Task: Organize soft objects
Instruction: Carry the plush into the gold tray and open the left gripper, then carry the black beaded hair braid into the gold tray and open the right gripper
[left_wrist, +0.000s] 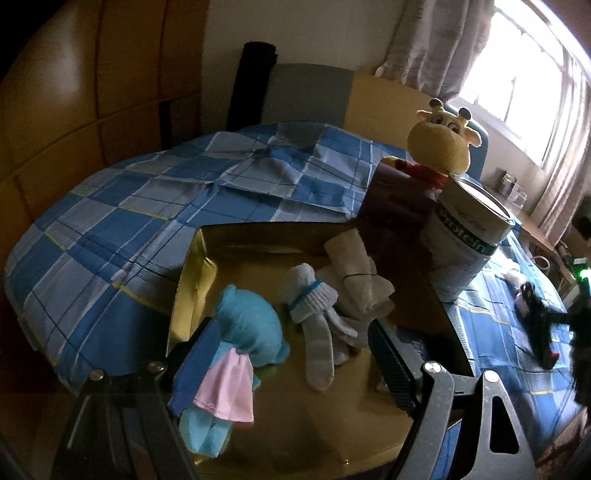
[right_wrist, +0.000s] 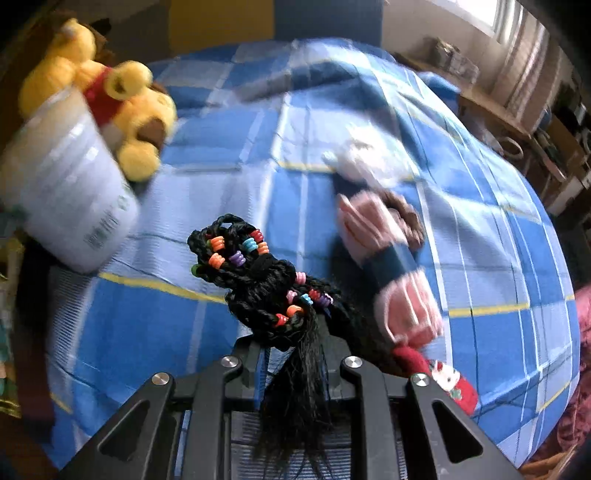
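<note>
Up close, the braided hairpiece was a tangle of glossy black plaits threaded with small plastic beads in orange, purple, turquoise, pink and red, with a loose tail of straight black hair hanging down from it. My right gripper had its fingers drawn nearly together on that tail, so the braids stood out just ahead of the fingertips, lifted above the blue checked bedspread. Beyond it on the spread lay a striped sock in pink, white and teal, a red Christmas sock just right of the gripper, and a white soft thing too blurred for me to name.

My left gripper sat wide apart over the gold-lined cardboard box, holding nothing. A turquoise plush toy with a pink satin skirt rested against the left finger, though I could not say for sure whether it was only leaning there. Between the fingers, a little farther in, lay a rolled white sock with a teal band and a bundle of cream socks. Right of the box stood a white protein tin, with a yellow giraffe plush in a red top sitting behind it.
</note>
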